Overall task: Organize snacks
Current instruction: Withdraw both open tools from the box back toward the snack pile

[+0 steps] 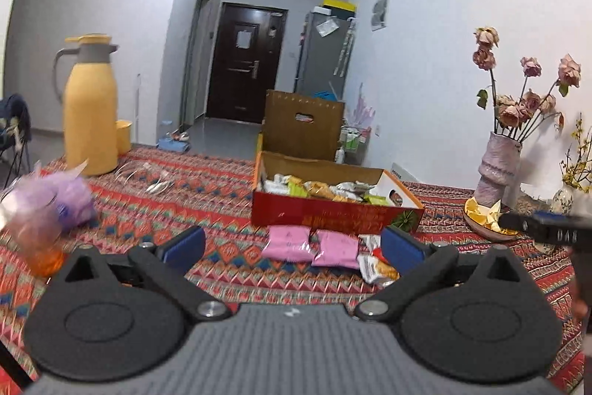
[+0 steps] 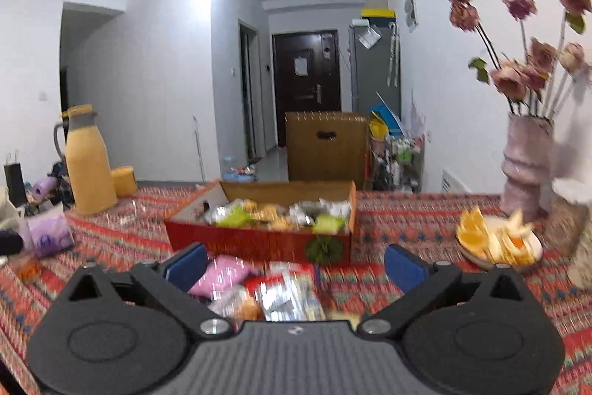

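Both the left gripper [image 1: 292, 245] and the right gripper [image 2: 294, 263] hang with jaws spread wide and empty above loose snack packets [image 1: 329, 252] lying on the patterned tablecloth [image 1: 222, 180], just in front of the red snack box [image 1: 333, 210]. A yellow thermos [image 1: 90, 106] stands far left. A vase of dried roses [image 2: 527, 165] and a plate [image 2: 495, 241] sit to the right, well clear.

So the left hand-held gripper [image 1: 292, 245] has its jaws spread wide with nothing between them, hovering over the patterned counter [image 1: 207, 187]. Just ahead are two pink snack packs [image 1: 312, 245] lying side by side, right in front of the red box [image 1: 333, 213] stuffed with snacks. Yellow thermos [image 1: 90, 106] far left, vase of dried roses [image 1: 497, 161] on the right.
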The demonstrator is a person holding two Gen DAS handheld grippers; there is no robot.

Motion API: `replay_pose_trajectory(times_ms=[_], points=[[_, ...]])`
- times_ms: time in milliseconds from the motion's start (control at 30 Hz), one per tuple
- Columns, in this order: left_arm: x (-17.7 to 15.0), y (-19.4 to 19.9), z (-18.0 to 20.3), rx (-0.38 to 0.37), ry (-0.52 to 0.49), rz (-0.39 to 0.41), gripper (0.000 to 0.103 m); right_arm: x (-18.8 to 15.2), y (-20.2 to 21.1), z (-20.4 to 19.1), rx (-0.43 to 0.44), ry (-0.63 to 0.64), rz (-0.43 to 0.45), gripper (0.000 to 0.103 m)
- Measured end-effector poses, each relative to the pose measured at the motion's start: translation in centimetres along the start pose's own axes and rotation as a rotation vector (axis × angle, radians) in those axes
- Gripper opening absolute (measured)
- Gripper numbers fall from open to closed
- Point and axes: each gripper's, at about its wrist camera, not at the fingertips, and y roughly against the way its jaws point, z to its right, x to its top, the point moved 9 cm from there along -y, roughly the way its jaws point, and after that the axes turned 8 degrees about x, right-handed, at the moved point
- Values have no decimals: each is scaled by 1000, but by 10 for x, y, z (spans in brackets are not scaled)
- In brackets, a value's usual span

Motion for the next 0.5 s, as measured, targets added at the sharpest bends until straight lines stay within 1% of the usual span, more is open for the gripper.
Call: replay_pose_trajectory(times_ms=[133, 300, 500], points=[[-15, 16, -9, 14, 31, -26, 103, -29, 17, 0, -24, -21, -38, 102], [-31, 24, -12, 43, 11, -50, 103, -59, 29, 4, -42, -64, -84, 102], [-41, 23, -11, 41, 23, -76, 103, -70, 34, 14, -81, -75, -99, 102]])
